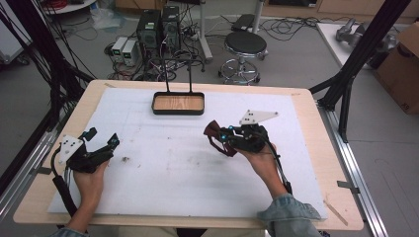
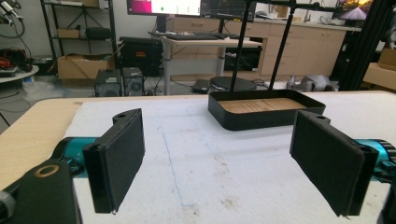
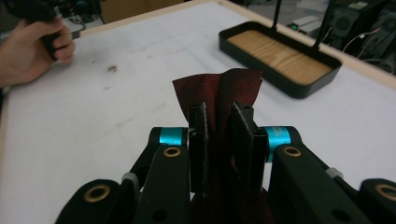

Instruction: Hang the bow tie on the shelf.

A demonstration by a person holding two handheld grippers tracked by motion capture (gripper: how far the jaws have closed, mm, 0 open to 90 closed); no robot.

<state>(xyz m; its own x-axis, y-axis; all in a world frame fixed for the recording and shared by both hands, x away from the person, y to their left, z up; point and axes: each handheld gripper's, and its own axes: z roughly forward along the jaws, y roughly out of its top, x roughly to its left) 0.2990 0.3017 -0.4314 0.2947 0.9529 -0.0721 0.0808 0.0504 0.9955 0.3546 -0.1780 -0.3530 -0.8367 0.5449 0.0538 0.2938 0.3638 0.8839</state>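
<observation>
My right gripper [image 1: 221, 134] [image 3: 223, 126] is shut on a dark red cloth [image 3: 217, 89] [image 1: 213, 130], held a little above the white mat right of centre. The cloth sticks out past the jaws and hangs below them. My left gripper [image 1: 103, 139] [image 2: 219, 163] stands open at the mat's left side, with nothing between its black pads [image 2: 117, 156]. A black tray with a wooden floor [image 1: 178, 103] [image 2: 264, 109] [image 3: 283, 58] sits at the far middle of the mat, two thin black posts rising from it.
The white mat [image 1: 173, 163] covers most of the wooden table [image 1: 323, 143]. A small dark speck [image 1: 125, 159] lies on the mat near the left gripper. Beyond the table are a stool [image 1: 245, 49], computers and cables on the floor.
</observation>
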